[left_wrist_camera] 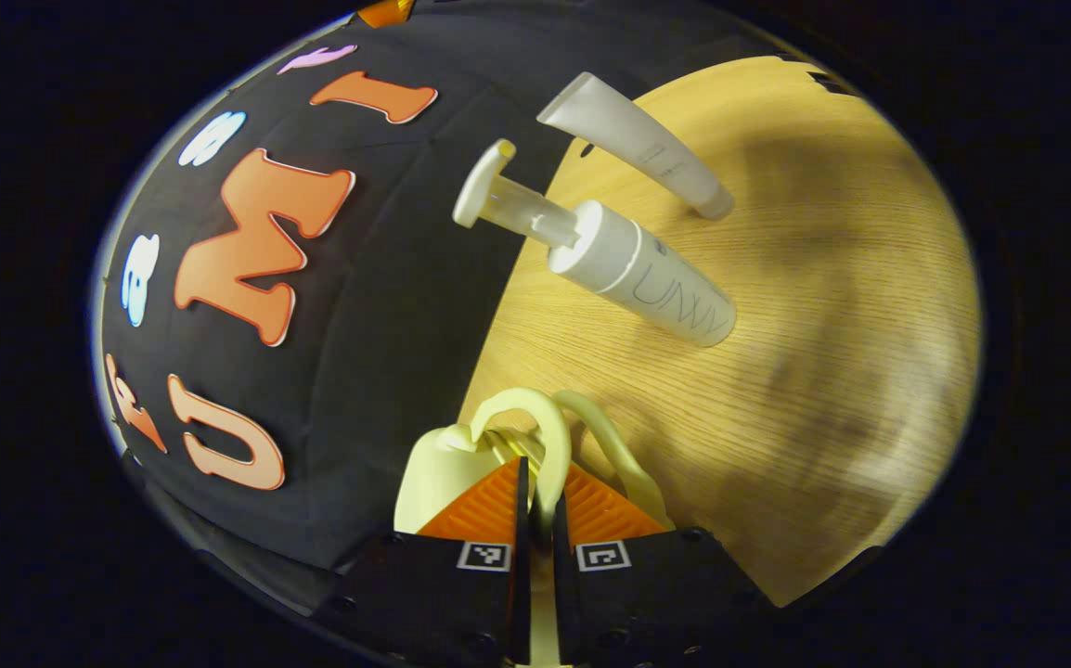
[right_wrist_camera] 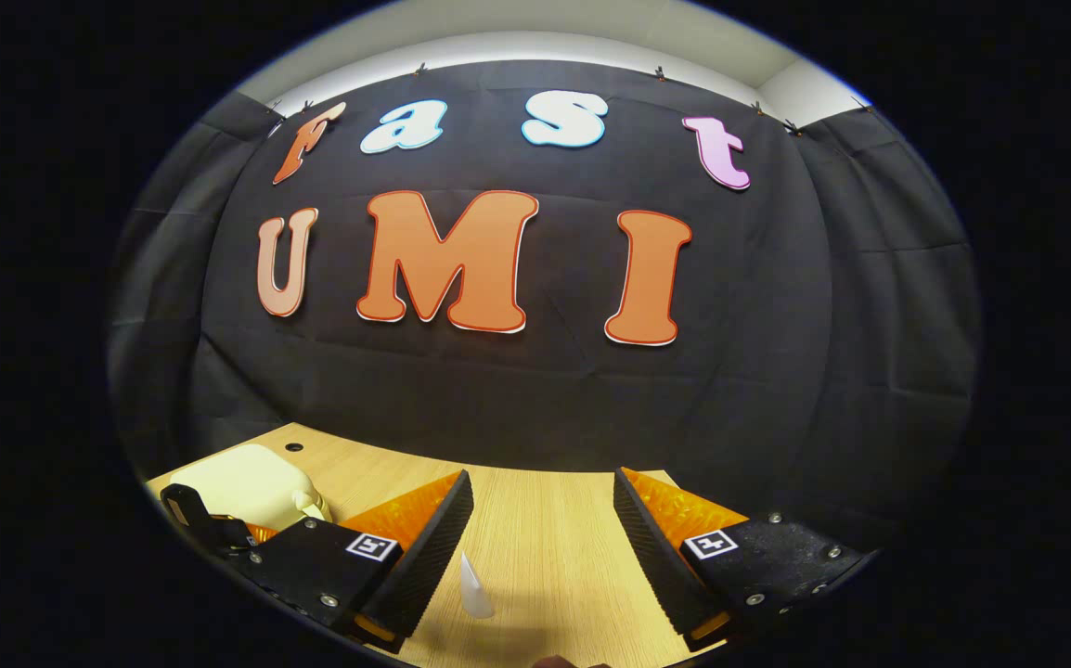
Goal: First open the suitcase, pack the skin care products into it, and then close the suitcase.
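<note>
- Left claw (left_wrist_camera: 535, 506), low centre of the left gripper view, is pinched tight on the cream suitcase (left_wrist_camera: 443, 468)'s looped handle (left_wrist_camera: 535, 431).
- Right claw (right_wrist_camera: 543, 533) gapes wide over the desk (right_wrist_camera: 545, 529), gripping nothing.
- Pump bottle (left_wrist_camera: 638, 269) and tube (left_wrist_camera: 633, 139) wait upper centre.
- Best play: lift the handle steadily, no twisting.

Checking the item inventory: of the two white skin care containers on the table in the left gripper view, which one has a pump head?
The pump bottle, nearer the left gripper; the squeeze tube behind it ends flat.
</note>
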Tool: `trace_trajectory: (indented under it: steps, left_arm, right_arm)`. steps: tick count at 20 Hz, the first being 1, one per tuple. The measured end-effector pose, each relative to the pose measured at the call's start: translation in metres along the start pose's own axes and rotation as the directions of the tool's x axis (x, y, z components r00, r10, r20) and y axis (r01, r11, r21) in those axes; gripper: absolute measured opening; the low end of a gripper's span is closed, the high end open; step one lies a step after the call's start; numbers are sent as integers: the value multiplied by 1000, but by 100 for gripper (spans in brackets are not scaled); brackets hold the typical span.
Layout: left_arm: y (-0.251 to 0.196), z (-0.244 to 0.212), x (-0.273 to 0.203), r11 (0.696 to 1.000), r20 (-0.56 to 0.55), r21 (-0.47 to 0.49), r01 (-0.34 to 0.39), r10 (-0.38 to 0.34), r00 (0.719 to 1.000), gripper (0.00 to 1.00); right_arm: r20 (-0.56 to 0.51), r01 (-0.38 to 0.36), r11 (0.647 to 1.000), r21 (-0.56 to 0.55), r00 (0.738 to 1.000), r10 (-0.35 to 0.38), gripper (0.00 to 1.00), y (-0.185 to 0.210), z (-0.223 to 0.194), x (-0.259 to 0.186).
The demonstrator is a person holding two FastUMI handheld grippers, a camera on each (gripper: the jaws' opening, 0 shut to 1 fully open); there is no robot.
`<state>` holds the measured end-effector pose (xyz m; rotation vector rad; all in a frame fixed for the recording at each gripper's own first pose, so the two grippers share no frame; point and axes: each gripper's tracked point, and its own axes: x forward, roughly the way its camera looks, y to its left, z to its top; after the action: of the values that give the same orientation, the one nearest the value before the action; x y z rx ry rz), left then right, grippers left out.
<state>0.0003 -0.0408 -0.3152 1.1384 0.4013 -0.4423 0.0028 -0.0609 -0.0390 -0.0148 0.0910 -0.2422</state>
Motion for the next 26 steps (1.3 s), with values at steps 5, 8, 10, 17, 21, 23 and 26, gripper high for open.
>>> trace_trajectory:
  steps: [5,8,10,17,21,23,26]
  left_arm:
    - [58,-3,-10,984,52,-155,-83,92,994,12]
    - [115,-4,-33,935,48,-332,-129,153,987,3]
    - [158,-26,-38,873,22,-458,-166,198,980,3]
    - [236,-79,-51,715,-55,-648,-262,299,953,3]
    - [256,-106,-57,638,-90,-717,-281,315,945,2]
    - [270,-126,-58,594,-104,-752,-285,320,942,2]
    - [289,-163,-62,532,-124,-796,-289,324,938,2]
  right_arm:
    - [0,-3,1000,1,1000,3,96,6,1,0]
    - [-3,-21,1000,3,1000,21,96,18,2,2]
    - [-2,-34,999,-2,999,34,96,28,2,3]
    - [12,-78,997,-25,997,78,96,73,12,7]
    - [15,-85,996,-34,996,85,96,90,17,8]
    - [16,-86,996,-38,996,87,96,98,18,6]
    - [17,-85,995,-55,996,86,96,113,22,8]
